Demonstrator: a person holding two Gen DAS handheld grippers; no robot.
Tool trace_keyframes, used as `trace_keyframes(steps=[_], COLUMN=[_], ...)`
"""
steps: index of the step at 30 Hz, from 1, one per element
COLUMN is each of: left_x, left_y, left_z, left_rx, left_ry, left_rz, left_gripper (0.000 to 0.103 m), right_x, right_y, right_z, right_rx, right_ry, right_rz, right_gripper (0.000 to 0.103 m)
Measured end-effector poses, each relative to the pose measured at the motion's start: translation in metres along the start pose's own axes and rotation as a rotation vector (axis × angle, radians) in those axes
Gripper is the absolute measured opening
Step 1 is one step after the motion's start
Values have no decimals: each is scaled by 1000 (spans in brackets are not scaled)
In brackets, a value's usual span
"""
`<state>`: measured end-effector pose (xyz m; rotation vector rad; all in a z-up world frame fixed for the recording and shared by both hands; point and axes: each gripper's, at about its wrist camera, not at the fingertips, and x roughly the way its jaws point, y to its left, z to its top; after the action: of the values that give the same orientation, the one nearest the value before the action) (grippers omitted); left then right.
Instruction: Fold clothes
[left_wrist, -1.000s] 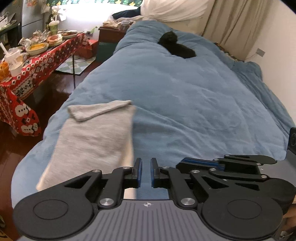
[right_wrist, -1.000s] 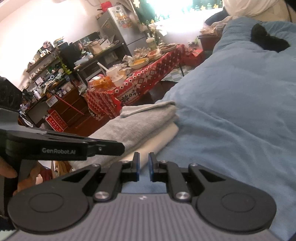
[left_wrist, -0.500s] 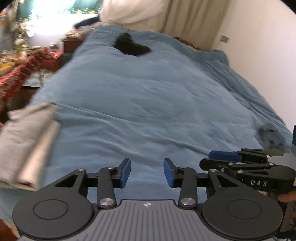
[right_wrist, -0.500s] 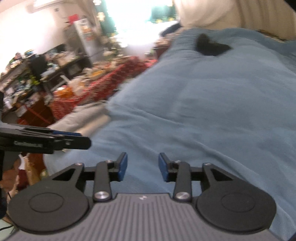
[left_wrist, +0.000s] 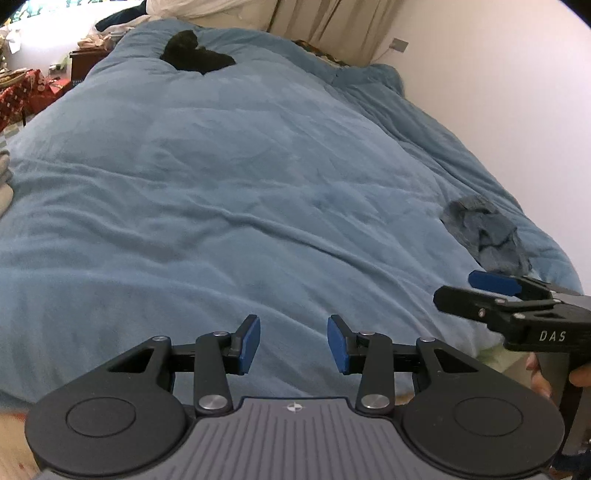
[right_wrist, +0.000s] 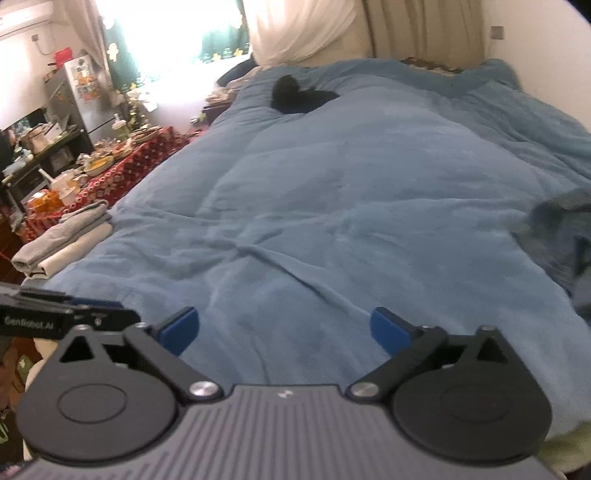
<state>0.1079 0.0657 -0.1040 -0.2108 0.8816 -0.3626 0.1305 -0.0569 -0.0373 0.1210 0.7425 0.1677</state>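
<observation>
Now both grippers, left (left_wrist: 293, 345) and right (right_wrist: 284, 330), have just opened, nothing between jaws, over the quilt (left_wrist: 240, 177); folded clothes (right_wrist: 61, 240) lie apart.

I see a wide open stretch of blue duvet (right_wrist: 332, 192) ahead, free to cross. Obstacles sit only at the edges: folded stack (right_wrist: 62, 240) on my left edge, crumpled blue garment (left_wrist: 484, 229) on my right, black item (left_wrist: 194, 55) far up near the head.

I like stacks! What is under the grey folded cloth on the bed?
A cream folded cloth lies under the grey folded cloth, both on the blue blanket. Anything beneath the cream one is covered.
</observation>
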Motion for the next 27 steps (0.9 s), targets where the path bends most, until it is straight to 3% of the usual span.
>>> trace_keyframes(steps=[4,10,13,17,19,21,23,27], left_x=[-11,-36,-47,-61,-68,-75,-83,-97], left_y=[-17,-38,-48,-59,-69,-77,-79,-79], left_z=[-12,-24,-27,-30,-31,-30,-29,-25], left_rx=[26,78,98,110,145,172,170,138], left_ry=[-25,-79,-94,-111,-121,-128,-145,-166], left_rz=[40,92,120,124,184,235,232,218], left_gripper=[40,52,64,67,70,81,87,87], right_x=[-21,-46,-57,-74,-84,-92,-101,-118], right_y=[1,5,9,14,17,23,30,42], right_z=[-7,-13,-15,-15,-15,-14,-13,-9], right_rx=[22,63,69,89,89,78,67,42], right_ry=[-13,-16,-28,-27,-39,-57,-67,-92], right_rz=[-22,-42,-62,-105,-108,-124,-150,-197], right_gripper=[102,102,102,102,102,102,102,102])
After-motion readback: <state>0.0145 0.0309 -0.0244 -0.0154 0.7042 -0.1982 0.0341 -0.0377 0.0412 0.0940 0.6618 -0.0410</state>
